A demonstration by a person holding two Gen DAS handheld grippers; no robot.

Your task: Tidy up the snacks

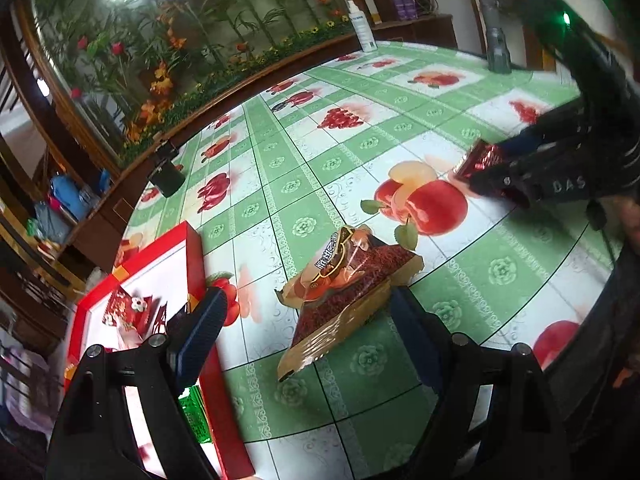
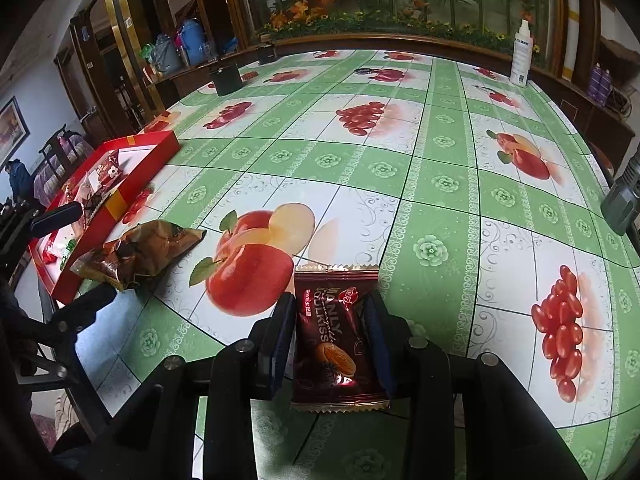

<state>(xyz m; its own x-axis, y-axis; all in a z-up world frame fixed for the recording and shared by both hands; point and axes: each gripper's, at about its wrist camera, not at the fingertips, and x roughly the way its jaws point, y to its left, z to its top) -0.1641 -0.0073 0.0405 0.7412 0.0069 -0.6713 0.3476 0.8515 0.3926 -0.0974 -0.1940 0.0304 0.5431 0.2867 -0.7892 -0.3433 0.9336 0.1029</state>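
Where the right gripper (image 2: 330,344) points down at the table, a dark maroon foil snack packet (image 2: 338,336) with crimped ends and a printed almond biscuit lies lengthwise between its two dark blue padded fingers (image 2: 378,344); the pads sit against the packet's long edges, clenched on it, and its far end juts out past the fingertips. Seen from the left wrist camera, the same packet (image 1: 478,160) shows as a red glint at the tip of that gripper (image 1: 496,168), low over the tablecloth. A second snack — a crumpled brown and gold plastic wrapper (image 1: 344,292) with a printed label — lies flat on the cloth between the widely parted fingers of the left gripper (image 1: 316,332), whose claw is released with neither pad touching it. Just beside that wrapper, on its left in both views, sits a shallow red cardboard box with a white inside (image 1: 196,248), open at the top and already holding a few small red and green wrapped sweets (image 1: 132,312). Everything rests on a table covered in a glossy green and white checked cloth printed with apples and red fruit (image 2: 440,184). At the far edge stand a white spray bottle (image 2: 522,58) and a small black pot (image 2: 227,78), well apart — behind them, a wood-framed panel of painted bamboo and flowers (image 1: 180,40).
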